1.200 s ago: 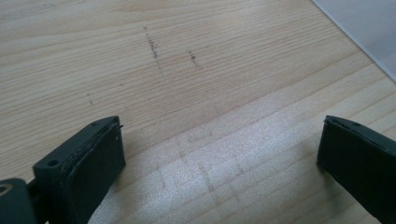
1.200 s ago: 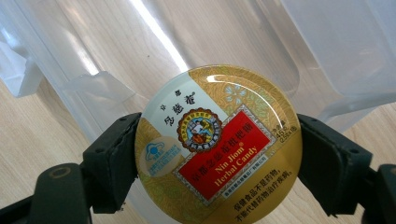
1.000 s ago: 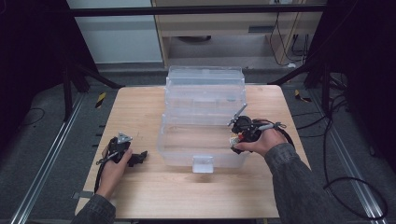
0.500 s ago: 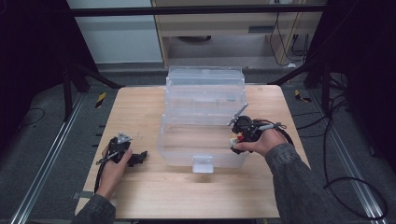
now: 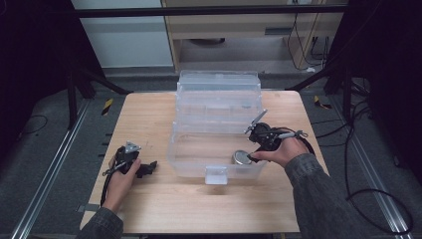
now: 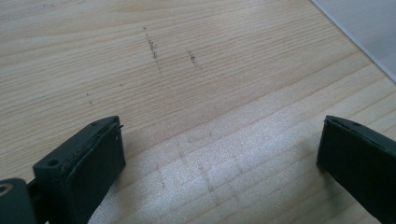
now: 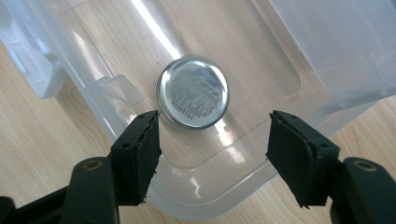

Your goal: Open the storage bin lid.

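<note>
A clear plastic box (image 5: 195, 168) stands open mid-table, its lid (image 5: 219, 94) tipped back behind it. A round silvery tin (image 5: 242, 157) lies flat on the box floor near the front right corner. My right gripper (image 5: 252, 156) hangs over that corner and points down into the box. In the right gripper view the tin (image 7: 194, 93) lies just past my right gripper (image 7: 215, 151); the jaws have just been closing, stand apart, and hold nothing. My left gripper (image 5: 148, 168) rests on the table left of the box, and in its own view the left gripper (image 6: 219, 163) is open over bare wood.
The wooden table (image 5: 149, 119) has bare room left of and in front of the box. A latch tab (image 5: 216, 175) sticks out from the box's front wall. Dark frame legs and cables stand on the floor around the table.
The silvery tin now shows on the box floor below the right gripper; no tin showed there before. Both hands stay where they were.
</note>
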Demonstrator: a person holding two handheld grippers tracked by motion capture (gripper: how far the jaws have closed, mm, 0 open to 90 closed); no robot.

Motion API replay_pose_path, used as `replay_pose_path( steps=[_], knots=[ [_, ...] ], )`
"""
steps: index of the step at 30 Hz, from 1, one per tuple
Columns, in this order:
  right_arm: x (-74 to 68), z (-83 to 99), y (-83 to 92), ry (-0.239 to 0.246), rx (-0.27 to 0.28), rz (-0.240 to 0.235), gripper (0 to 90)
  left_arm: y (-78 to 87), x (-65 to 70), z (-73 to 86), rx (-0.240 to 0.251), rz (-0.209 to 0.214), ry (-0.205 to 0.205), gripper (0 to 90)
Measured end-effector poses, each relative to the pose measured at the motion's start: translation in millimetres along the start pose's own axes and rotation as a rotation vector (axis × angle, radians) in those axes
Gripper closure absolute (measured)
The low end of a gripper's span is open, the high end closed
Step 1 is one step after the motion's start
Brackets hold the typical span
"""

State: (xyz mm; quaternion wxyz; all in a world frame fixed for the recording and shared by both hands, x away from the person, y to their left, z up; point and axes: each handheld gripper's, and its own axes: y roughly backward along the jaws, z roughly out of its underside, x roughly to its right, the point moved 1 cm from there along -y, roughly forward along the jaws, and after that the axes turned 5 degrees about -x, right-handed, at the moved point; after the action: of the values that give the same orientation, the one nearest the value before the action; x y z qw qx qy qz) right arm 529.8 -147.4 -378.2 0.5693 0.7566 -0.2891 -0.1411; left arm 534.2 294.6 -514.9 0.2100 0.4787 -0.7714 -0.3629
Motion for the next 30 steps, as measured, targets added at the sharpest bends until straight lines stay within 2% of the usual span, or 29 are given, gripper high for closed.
replay_pose_path(
  steps=[13, 22, 24, 30],
  knots=[
    [2.0, -0.9, 7.9, 0.009, 0.013, 0.019, 48.2, -0.1, 0.9, -0.2, 0.003, 0.004, -0.003, 0.0],
    [3.1, -2.5, 12.0, 0.023, 0.021, 0.024, 56.2, 1.6, 3.3, -1.9, 0.005, 0.019, -0.017, 4.3],
    [3.3, -3.0, 13.5, 0.029, 0.027, 0.029, 58.4, 5.0, 4.0, -3.3, 0.032, 0.026, -0.009, 5.0],
    [4.7, -5.7, 21.3, 0.033, 0.051, 0.045, 60.8, 20.5, 6.0, -12.0, 0.072, 0.024, -0.072, 5.4]
  ],
)
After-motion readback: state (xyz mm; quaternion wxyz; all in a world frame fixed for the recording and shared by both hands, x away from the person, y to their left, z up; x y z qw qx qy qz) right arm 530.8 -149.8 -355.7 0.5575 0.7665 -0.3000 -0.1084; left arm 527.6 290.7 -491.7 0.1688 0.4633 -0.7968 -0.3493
